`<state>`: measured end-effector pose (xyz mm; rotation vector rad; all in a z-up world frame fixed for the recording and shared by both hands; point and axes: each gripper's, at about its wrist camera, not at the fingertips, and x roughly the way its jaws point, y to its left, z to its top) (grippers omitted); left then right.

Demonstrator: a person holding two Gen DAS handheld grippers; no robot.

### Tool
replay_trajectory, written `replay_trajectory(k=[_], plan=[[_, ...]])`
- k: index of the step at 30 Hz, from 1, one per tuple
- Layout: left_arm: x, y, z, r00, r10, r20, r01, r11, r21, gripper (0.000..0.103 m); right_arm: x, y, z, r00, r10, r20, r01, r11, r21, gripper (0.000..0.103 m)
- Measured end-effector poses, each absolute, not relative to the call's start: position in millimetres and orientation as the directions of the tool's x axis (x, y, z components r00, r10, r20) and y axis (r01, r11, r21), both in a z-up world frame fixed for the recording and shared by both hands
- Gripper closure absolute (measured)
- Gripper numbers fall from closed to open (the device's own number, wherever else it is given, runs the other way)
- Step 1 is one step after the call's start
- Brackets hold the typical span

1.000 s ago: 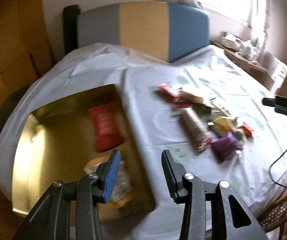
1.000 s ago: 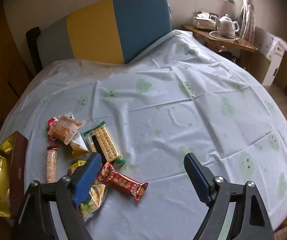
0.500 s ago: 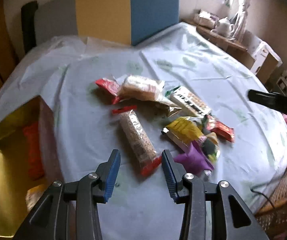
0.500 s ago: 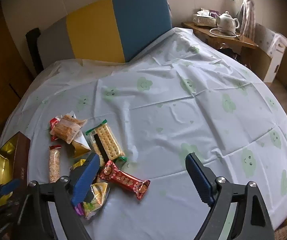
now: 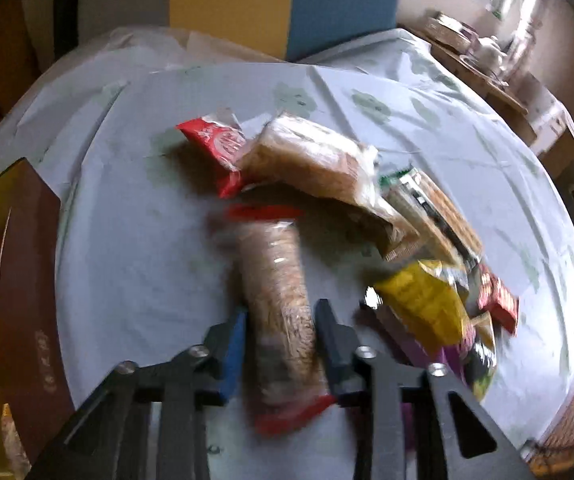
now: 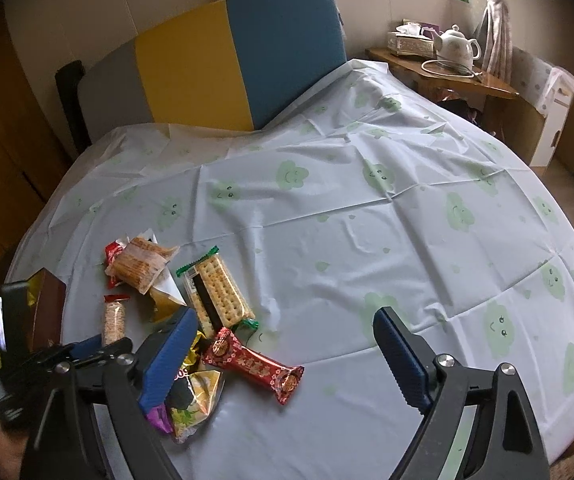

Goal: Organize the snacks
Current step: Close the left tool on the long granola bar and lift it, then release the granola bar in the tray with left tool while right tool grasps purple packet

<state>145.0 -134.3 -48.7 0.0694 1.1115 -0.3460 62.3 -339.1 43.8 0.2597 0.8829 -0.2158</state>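
A long grain bar (image 5: pixel 271 264) in clear wrap with red ends lies on the white tablecloth (image 6: pixel 367 220). My left gripper (image 5: pixel 282 308) is down over its near half, jaws closing on it and both pads against its sides. The right wrist view shows that gripper (image 6: pixel 101 346) at the lower left, on the same bar (image 6: pixel 113 322). Around it lie a red packet (image 5: pixel 217 142), a clear cracker pack (image 5: pixel 311 160), a soda cracker pack (image 6: pixel 215 292), a yellow packet (image 5: pixel 419 304) and a red bar (image 6: pixel 253 366). My right gripper (image 6: pixel 283 316) hangs open above the cloth, holding nothing.
A brown box with gold lining (image 5: pixel 27 280) stands at the table's left edge, also in the right wrist view (image 6: pixel 49 292). A chair back in grey, yellow and blue (image 6: pixel 239 60) rises behind the table. A side table with a teapot (image 6: pixel 457 46) stands at the far right.
My left gripper swung right from over the gold box to the snack pile, came down on the grain bar and narrowed its jaws around it. The right gripper stayed where it was.
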Motion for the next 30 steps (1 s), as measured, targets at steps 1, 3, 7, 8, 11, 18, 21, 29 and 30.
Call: replay_trajectory(k=[1, 3, 7, 8, 11, 18, 21, 29, 30], plan=[[139.6, -133.2, -47.5, 0.395, -0.249, -0.884, 0.317, 0.94, -0.123, 0.073, 62.4, -339.3, 43.3, 0.615, -0.079, -0.784, 0.292, 0.947, 0.134, 0.013], [121.9, -132.6, -43.8, 0.412, -0.252, -0.876, 0.35, 0.931, -0.103, 0.073, 62.8, -339.6, 42.8, 0.612, -0.079, -0.787, 0.292, 0.947, 0.132, 0.013], [80.0, -130.1, -37.2, 0.436, -0.263, -0.861, 0.423, 0.904, -0.062, 0.073, 64.5, -336.2, 40.9, 0.606, -0.075, -0.792, 0.276, 0.953, 0.121, 0.013], [70.3, -129.3, -36.5, 0.438, -0.266, -0.859, 0.437, 0.898, -0.056, 0.073, 64.6, -334.9, 40.2, 0.605, -0.074, -0.793, 0.27, 0.956, 0.116, 0.013], [36.8, -122.0, -32.4, 0.451, -0.278, -0.848, 0.49, 0.871, -0.025, 0.073, 66.2, -332.0, 36.9, 0.594, -0.07, -0.802, 0.258, 0.96, 0.107, 0.013], [-0.3, -97.0, -34.4, 0.434, -0.282, -0.856, 0.533, 0.846, -0.008, 0.073, 67.0, -314.0, 33.2, 0.589, 0.122, -0.799, 0.099, 0.97, 0.221, 0.028], [-9.7, -87.0, -39.8, 0.424, -0.28, -0.861, 0.53, 0.848, -0.015, 0.073, 66.3, -285.3, 30.9, 0.553, 0.24, -0.797, -0.07, 0.967, 0.243, 0.037], [-21.5, -76.5, -33.2, 0.443, -0.337, -0.83, 0.539, 0.841, -0.054, 0.073, 57.1, -207.0, -4.0, 0.416, 0.219, -0.882, -0.342, 0.937, 0.072, 0.037], [-24.2, -73.7, -29.6, 0.451, -0.352, -0.82, 0.544, 0.837, -0.06, 0.073, 57.1, -203.3, -8.4, 0.405, 0.215, -0.889, -0.35, 0.934, 0.067, 0.037]])
